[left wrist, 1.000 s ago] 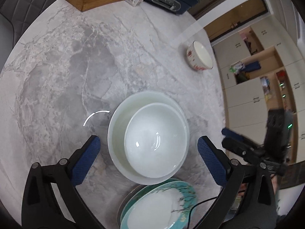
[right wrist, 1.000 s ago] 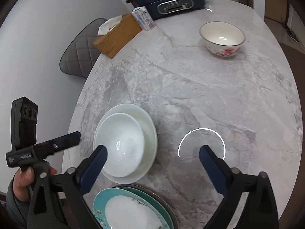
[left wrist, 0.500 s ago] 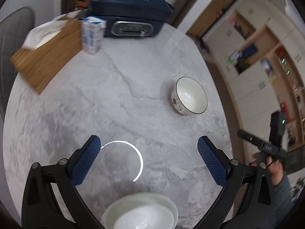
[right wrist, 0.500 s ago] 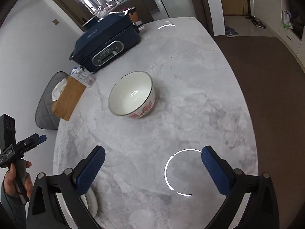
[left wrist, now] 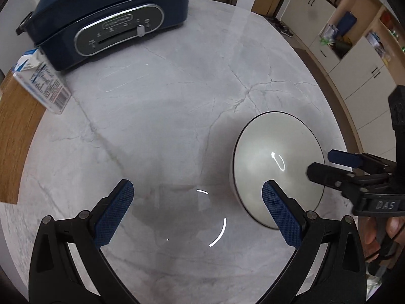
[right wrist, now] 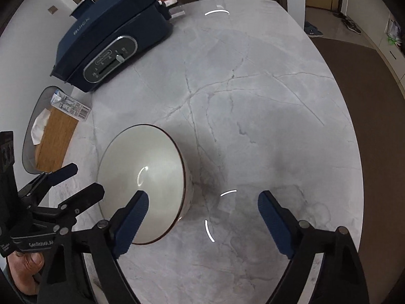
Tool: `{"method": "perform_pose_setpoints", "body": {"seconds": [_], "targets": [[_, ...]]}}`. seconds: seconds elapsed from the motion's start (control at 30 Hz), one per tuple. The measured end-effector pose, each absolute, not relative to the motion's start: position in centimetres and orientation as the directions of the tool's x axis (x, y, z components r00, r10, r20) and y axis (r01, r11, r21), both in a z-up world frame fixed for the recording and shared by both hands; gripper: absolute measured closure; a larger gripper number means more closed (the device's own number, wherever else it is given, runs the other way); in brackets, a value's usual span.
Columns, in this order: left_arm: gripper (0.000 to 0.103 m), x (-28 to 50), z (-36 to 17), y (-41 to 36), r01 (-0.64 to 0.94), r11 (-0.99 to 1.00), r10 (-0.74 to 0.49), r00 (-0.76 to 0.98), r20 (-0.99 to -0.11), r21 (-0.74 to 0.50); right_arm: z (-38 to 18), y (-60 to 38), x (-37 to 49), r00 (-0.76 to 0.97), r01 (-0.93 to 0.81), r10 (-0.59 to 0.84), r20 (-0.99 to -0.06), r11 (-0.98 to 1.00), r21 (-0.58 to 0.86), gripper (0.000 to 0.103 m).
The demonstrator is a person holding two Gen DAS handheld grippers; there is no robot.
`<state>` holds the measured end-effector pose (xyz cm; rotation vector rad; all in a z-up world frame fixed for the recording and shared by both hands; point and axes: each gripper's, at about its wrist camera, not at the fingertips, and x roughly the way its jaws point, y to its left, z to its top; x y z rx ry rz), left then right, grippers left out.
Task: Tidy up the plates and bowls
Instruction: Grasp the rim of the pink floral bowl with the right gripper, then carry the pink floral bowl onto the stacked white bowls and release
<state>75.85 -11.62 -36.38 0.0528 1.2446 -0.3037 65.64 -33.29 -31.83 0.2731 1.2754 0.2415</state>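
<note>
Both grippers have swung away from the stacked white dishes and the teal plate, which have dropped out of view, and now hang over the lone bowl standing upright on the table, well apart from anything else.

My left gripper is wide open and empty; its right finger overlaps the bowl's near rim in the picture, but I can't tell whether it touches. My right gripper is also open and empty, and its jaws have just been closing a little with nothing between them; its left finger crosses the bowl's near rim.

I judge this as the reach for the last stray bowl. Next, one gripper needs to straddle the rim, one finger inside and one outside, and close before lifting.

From the left wrist I see open shelves beyond the table. From the right wrist I see the bowl's outer wall, a dark rug and shoes on the floor. The blue cooker, carton and wooden board show in both.
</note>
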Motion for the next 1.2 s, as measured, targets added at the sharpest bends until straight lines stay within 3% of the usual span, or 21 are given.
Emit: {"method": "perform_pose_setpoints", "body": {"seconds": [0.03, 0.07, 0.17, 0.27, 0.33, 0.37, 0.53, 1.2], "targets": [[0.0, 75.9, -36.7, -11.8, 0.258, 0.959, -0.195, 0.291, -0.937, -0.12, -32.3, -33.2, 65.9, 0.268, -0.022, 0.317, -0.91, 0.946, 0.324, 0.014], [0.001, 76.0, -37.0, -12.1, 0.26, 0.96, -0.185, 0.288, -0.94, -0.109, -32.6, -33.2, 66.0, 0.265, -0.022, 0.321, -0.909, 0.945, 0.327, 0.022], [0.001, 76.3, -37.9, -12.6, 0.28, 0.953, -0.193, 0.27, -0.943, -0.114, -34.2, -33.4, 66.3, 0.21, 0.008, 0.387, -0.898, 0.918, 0.397, 0.057], [0.011, 77.2, -39.0, -12.2, 0.243, 0.96, -0.198, 0.247, -0.949, -0.137, -34.2, -32.8, 66.3, 0.218, -0.011, 0.391, -0.894, 0.917, 0.398, 0.064], [0.039, 77.6, -39.8, -12.0, 0.227, 0.96, -0.216, 0.215, -0.952, -0.166, -34.0, -32.2, 66.4, 0.222, -0.027, 0.391, -0.893, 0.918, 0.395, 0.079], [0.041, 77.7, -40.0, -12.0, 0.228, 0.954, -0.243, 0.209, -0.947, -0.194, -33.8, -32.0, 66.4, 0.222, -0.032, 0.399, -0.89, 0.915, 0.402, 0.085], [0.095, 77.1, -39.4, -13.8, 0.293, 0.934, -0.27, 0.204, -0.941, -0.204, -33.6, -30.9, 66.4, 0.232, -0.054, 0.383, -0.894, 0.923, 0.382, 0.087], [0.097, 71.7, -33.4, -10.3, 0.26, 0.928, -0.324, 0.214, -0.921, -0.266, -29.2, -29.3, 63.7, 0.223, -0.048, 0.415, -0.882, 0.908, 0.415, 0.091]]}}
